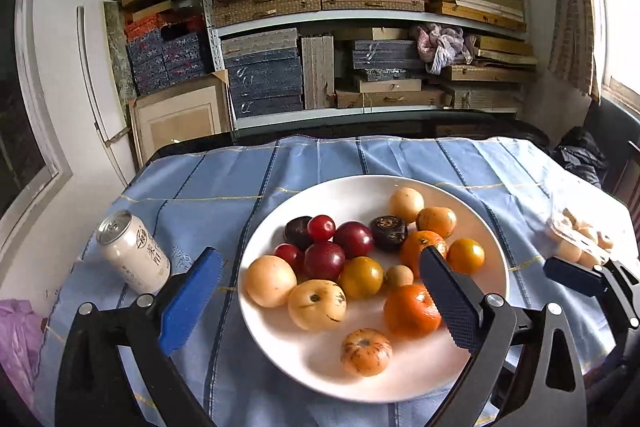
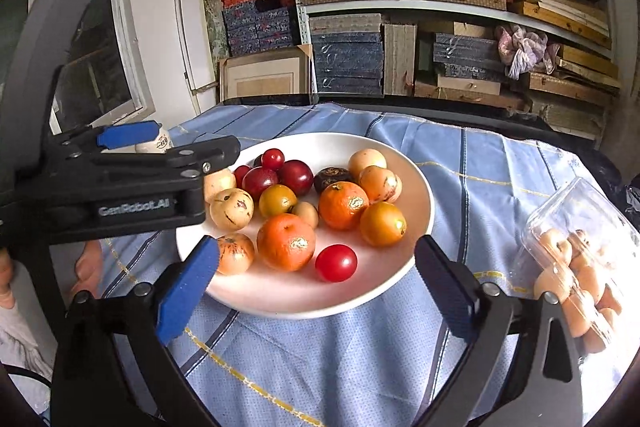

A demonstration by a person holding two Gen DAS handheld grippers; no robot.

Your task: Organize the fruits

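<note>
A white plate (image 1: 424, 375) on the blue striped cloth holds several fruits: mandarins (image 1: 412, 309), dark red plums (image 1: 324, 259), yellow tomatoes (image 1: 360, 277), pale round fruits (image 1: 270, 281) and a dark passion fruit (image 1: 387, 233). My left gripper (image 1: 320, 259) hovers over the plate's near side, open, with nothing between its pads. In the right wrist view the same plate (image 2: 280, 295) lies ahead, with a red cherry tomato (image 2: 336, 263) loose near its front edge. My right gripper (image 2: 316, 247) is open just before that tomato, touching nothing.
A pale drink can (image 1: 132, 255) stands left of the plate. A clear plastic box of small tan fruits (image 2: 580, 267) lies open to the right. A person's hand (image 2: 88, 267) shows under the left gripper's body (image 2: 132, 187). Shelves of boxes (image 1: 360, 7) fill the back wall.
</note>
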